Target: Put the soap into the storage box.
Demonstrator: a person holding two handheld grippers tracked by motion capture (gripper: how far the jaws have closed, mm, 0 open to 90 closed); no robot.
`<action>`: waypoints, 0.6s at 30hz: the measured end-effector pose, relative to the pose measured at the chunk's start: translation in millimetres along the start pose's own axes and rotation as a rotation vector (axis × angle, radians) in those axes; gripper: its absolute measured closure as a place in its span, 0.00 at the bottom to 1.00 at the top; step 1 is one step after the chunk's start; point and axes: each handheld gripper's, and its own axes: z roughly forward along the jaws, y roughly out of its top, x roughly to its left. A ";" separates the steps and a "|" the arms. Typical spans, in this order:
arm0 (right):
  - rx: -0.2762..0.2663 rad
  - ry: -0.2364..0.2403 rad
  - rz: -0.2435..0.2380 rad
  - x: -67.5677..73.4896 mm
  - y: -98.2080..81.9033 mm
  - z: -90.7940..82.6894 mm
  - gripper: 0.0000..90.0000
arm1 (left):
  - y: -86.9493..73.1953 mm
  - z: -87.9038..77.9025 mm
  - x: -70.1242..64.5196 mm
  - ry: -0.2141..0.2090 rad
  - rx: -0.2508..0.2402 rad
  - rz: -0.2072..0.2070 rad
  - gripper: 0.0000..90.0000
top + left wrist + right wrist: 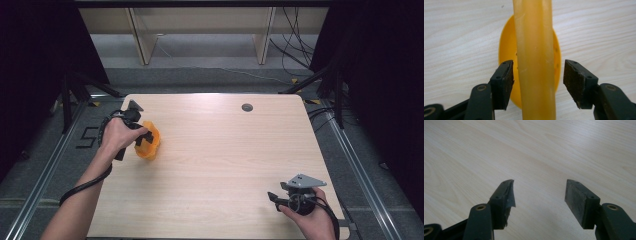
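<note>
At the left of the high view, the left gripper, black and held in the person's left hand, sits low over the left part of the pale wooden table, right at a bright orange plastic bowl-shaped container that rests on the wood near the table's left edge. In the left gripper view the container's round orange body lies on the table, and a thick, glossy amber-orange band of it, its rim or handle seen edge-on, rises up the middle of the frame between the two black jaws. The jaws stand about half open: the left pad is just beside the band with a thin gap, the right pad stands clearly apart from it, so neither presses on it and nothing is gripped. Further right, near the table's front right corner, the right gripper, with its grey three-cornered plate on top, rests in the person's right hand, well apart from the container. In the right gripper view its jaws stand wide apart over bare wood grain with nothing between them.
</note>
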 end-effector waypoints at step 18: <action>-0.014 -0.010 -0.003 -0.2 0.4 -0.8 0.45 | -90.3 -38.7 9.9 -0.018 -0.247 0.124 0.33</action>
